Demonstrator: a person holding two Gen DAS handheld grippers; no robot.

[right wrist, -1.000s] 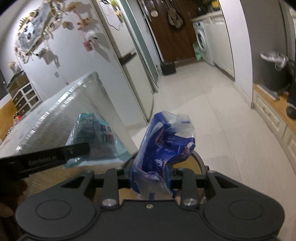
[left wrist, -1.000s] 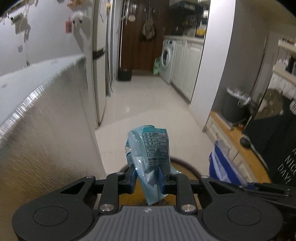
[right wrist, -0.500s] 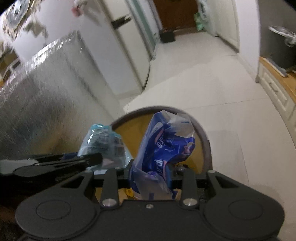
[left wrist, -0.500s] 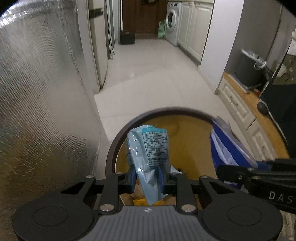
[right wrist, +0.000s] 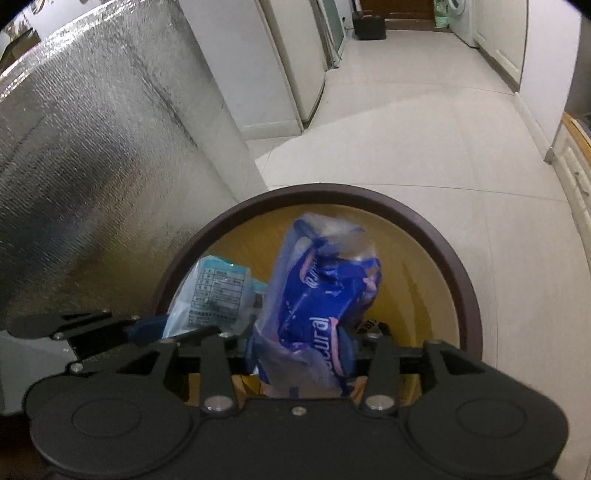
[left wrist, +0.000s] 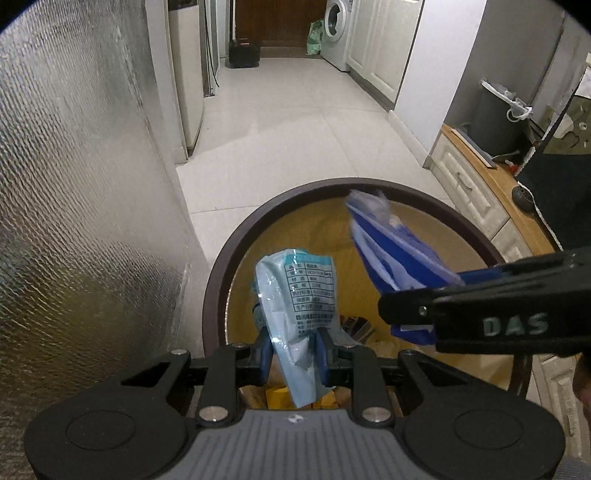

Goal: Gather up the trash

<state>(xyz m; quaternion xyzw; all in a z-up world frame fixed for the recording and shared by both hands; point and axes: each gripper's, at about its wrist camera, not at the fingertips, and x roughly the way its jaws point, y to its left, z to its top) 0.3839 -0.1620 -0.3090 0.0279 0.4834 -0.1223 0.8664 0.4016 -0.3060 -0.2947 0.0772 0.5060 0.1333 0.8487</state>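
A round bin with a dark brown rim and a yellow inside stands on the floor right below both grippers. My left gripper is shut on a crumpled light blue wrapper with a printed label, held over the bin's left half. My right gripper holds a dark blue plastic wrapper upright over the bin's middle. Its jaws are opening, with the wrapper still filling the gap between the pads. The right wrist view also shows the left gripper with the light blue wrapper.
A tall surface covered in silver foil rises close on the left of the bin. White floor tiles run back to a washing machine. A low cabinet with a wooden top lines the right. Yellow scraps lie inside the bin.
Both grippers have tilted down and come over the bin, which now fills the lower part of both views. The right jaws stand a little wider around the blue wrapper.
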